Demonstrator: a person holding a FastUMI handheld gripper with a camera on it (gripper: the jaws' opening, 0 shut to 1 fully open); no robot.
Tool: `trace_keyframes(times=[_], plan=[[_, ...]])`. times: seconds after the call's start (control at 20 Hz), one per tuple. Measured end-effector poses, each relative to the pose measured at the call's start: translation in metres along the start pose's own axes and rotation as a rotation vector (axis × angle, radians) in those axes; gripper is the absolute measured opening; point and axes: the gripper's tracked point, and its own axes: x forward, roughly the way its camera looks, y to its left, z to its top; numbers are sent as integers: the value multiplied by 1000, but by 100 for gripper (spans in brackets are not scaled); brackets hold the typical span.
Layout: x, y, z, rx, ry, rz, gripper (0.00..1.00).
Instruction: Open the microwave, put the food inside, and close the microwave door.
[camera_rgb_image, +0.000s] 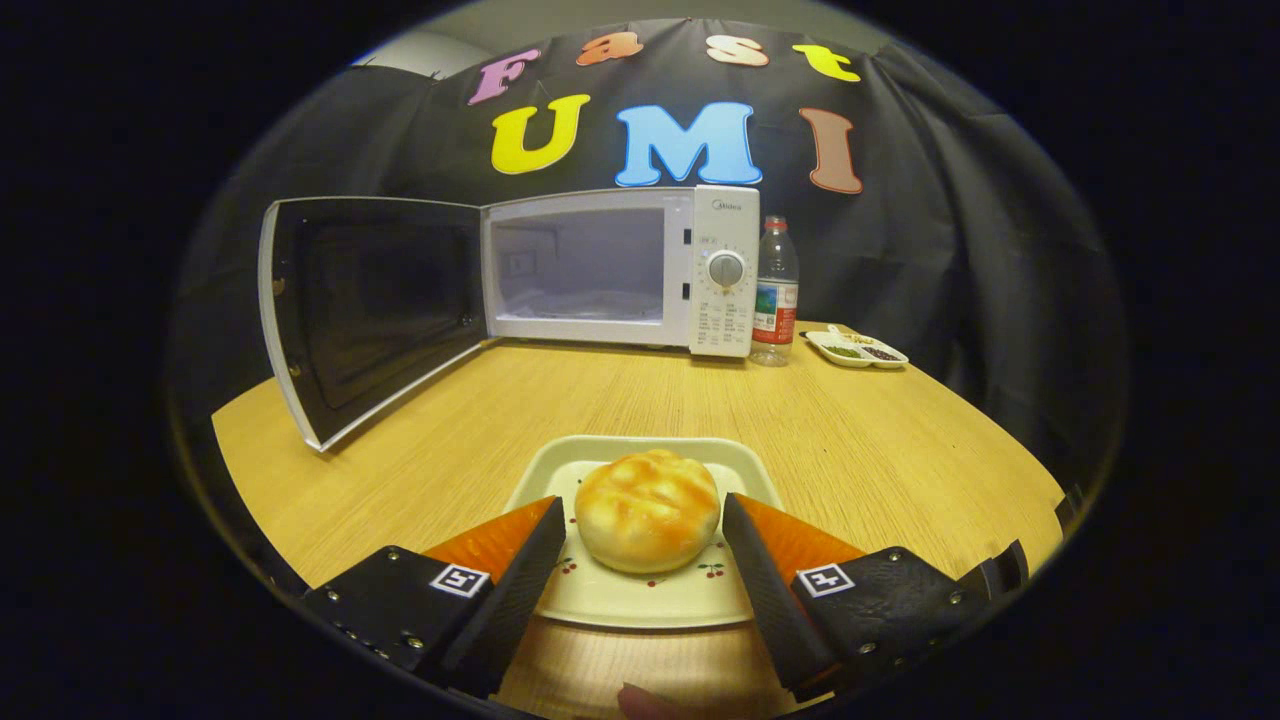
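Note:
A white microwave (620, 270) stands at the back of the wooden table (880, 440), its door (365, 305) swung wide open to the left and its cavity bare. A round golden bun (647, 509) rests on a cream square plate (640, 590) with small cherry prints, close in front of me. My gripper (645, 515) is open, one finger on each side of the bun, with a small gap between each pad and the bun. The fingers hang over the plate's near half.
A plastic water bottle (776, 292) stands just right of the microwave. A small white divided dish (856, 349) with condiments lies further right. A fingertip (650, 702) shows at the table's near edge below the plate.

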Motion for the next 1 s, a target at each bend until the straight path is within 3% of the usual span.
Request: trace_keyframes(times=[0.1, 0.25, 0.6, 1.0], plan=[[0, -2, 3, 28, 2, 6, 97], [-3, -4, 7, 64, 15, 29, 80], [-18, 26, 57, 22, -43, 92, 80], [30, 76, 133, -42, -72, 145, 80]])
